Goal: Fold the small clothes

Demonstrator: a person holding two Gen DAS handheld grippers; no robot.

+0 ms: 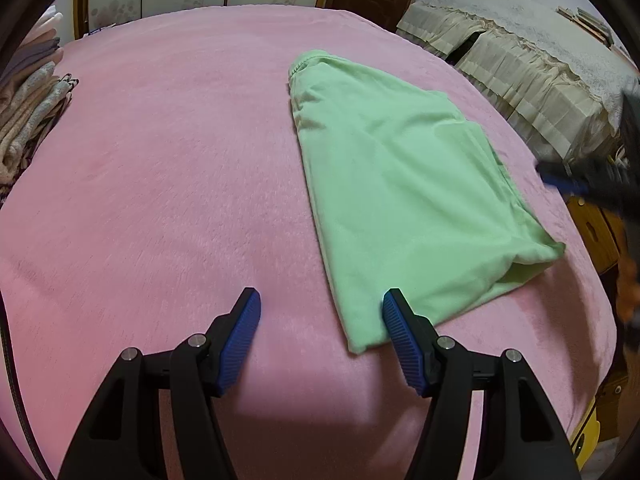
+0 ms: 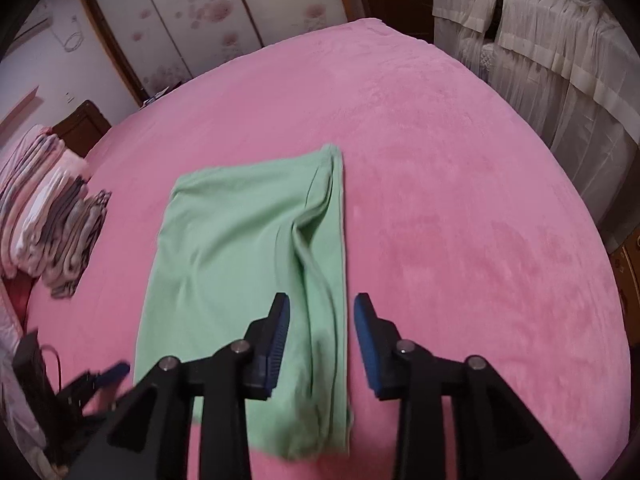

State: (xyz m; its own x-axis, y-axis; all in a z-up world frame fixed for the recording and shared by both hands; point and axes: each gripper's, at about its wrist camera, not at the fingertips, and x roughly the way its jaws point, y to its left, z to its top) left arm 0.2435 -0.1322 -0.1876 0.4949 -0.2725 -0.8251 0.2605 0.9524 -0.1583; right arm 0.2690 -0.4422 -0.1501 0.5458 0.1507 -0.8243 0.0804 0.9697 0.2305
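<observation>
A light green garment (image 1: 392, 184) lies folded lengthwise on the pink blanket (image 1: 180, 160). My left gripper (image 1: 320, 312) is open and empty, just above the blanket at the garment's near left corner; its right finger (image 1: 400, 332) overlaps the garment's edge. In the right wrist view the garment (image 2: 240, 248) lies below my right gripper (image 2: 322, 316), which is open and empty over the garment's right folded edge. The right gripper also shows blurred in the left wrist view (image 1: 580, 184). The left gripper shows at the lower left of the right wrist view (image 2: 108, 376).
A stack of folded clothes (image 2: 52, 216) sits at the left edge of the bed, also in the left wrist view (image 1: 28, 120). A cloth-covered cabinet (image 1: 520, 60) stands beyond the bed's right side. Wardrobe doors (image 2: 200, 12) are behind the bed.
</observation>
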